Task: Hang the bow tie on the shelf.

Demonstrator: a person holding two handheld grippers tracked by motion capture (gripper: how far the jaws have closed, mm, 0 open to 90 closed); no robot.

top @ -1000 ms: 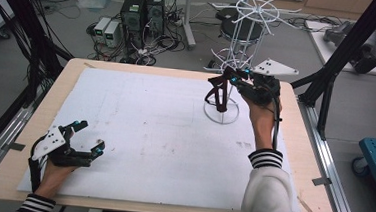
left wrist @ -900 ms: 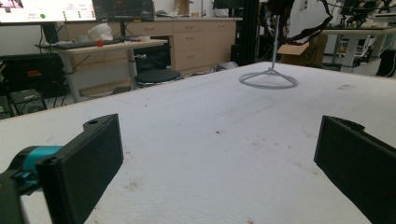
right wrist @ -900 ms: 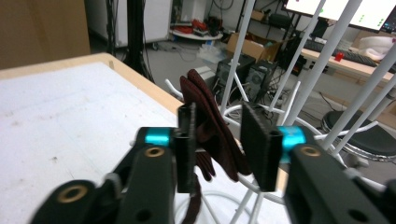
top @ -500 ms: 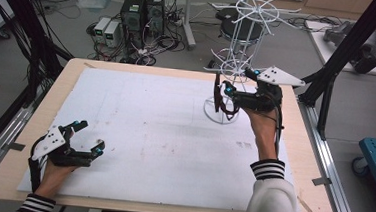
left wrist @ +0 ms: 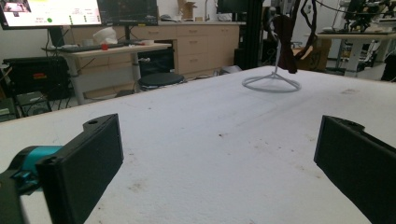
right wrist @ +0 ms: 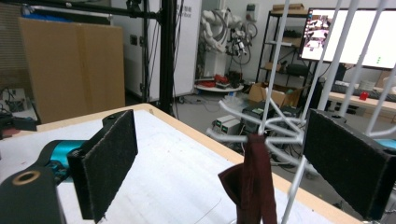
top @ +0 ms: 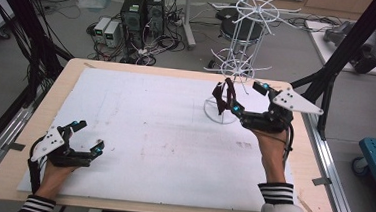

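Observation:
A dark red cloth (top: 223,97) hangs from a low prong of the white wire rack (top: 239,64) at the table's far right. My right gripper (top: 246,97) sits just right of it. Its jaws have just been opening and stand wide, the pads clear of the cloth. In the right gripper view the cloth (right wrist: 254,186) dangles ahead between the pads (right wrist: 109,158), from a prong of the rack (right wrist: 275,126). My left gripper (top: 88,138) rests open on the white mat at the near left, nothing in it. Its own view shows the cloth (left wrist: 286,42) far off.
The white mat (top: 164,134) covers most of the wooden table (top: 317,160). The rack's round wire base (left wrist: 271,84) stands on the mat, and its upper prongs spread above the right gripper. Computers, cables and black frame posts stand beyond the far edge.
The right gripper's jaws, shut on the cloth at the rack a second ago, now stand open. The hand has drawn back to the right. The cloth stays on the prong. The left gripper is unmoved.

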